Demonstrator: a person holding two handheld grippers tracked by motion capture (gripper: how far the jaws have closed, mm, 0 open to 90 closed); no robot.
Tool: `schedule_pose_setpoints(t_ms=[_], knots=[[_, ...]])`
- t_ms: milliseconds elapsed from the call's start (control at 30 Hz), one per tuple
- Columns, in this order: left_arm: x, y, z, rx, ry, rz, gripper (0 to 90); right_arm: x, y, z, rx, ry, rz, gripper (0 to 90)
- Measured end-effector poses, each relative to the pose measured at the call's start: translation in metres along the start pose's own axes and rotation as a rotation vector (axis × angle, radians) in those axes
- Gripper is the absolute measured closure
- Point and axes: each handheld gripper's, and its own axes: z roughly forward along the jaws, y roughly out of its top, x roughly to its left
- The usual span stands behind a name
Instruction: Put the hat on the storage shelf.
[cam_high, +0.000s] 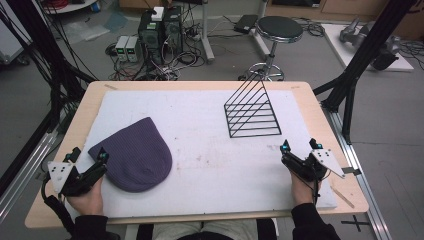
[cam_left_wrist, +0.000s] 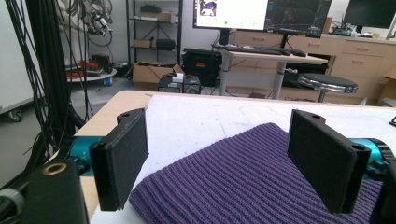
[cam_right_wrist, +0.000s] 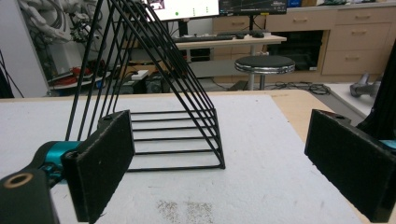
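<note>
A purple knit beanie (cam_high: 134, 155) lies flat on the left of the white mat (cam_high: 210, 160). My left gripper (cam_high: 89, 154) rests at the beanie's near left edge and is open. In the left gripper view its jaws stand wide apart around the gripper's middle (cam_left_wrist: 223, 158), with the beanie (cam_left_wrist: 243, 182) spread low between them. A black wire triangular rack (cam_high: 252, 112) stands at the back right of the mat. My right gripper (cam_high: 300, 146) sits near the right front, open and holding nothing. In the right gripper view (cam_right_wrist: 224, 163) the rack (cam_right_wrist: 154, 93) stands ahead and to the left.
The mat covers a wooden table (cam_high: 320, 115). Behind the table stand a round stool (cam_high: 279, 29) and computer boxes (cam_high: 160, 30) with cables on the floor. Black frame posts (cam_high: 357, 60) rise at the right. Bare mat lies between beanie and rack.
</note>
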Motion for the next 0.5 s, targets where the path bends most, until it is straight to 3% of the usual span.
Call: schedule_pose_setpoints(t_ms=[233, 400, 500], knots=[[-0.001, 0.001, -0.001, -0.004, -0.022, -0.002, 21.1, -0.001, 0.000, 0.001, 0.004, 0.005, 0.008, 7.5], [-0.002, 0.009, -0.003, -0.022, -0.043, 0.040, 21.1, -0.001, 0.000, 0.001, 0.007, 0.009, 0.002, 7.5], [0.000, 0.014, -0.004, -0.034, -0.089, 0.038, 20.4, -0.001, -0.001, 0.002, 0.009, 0.012, 0.005, 7.5]])
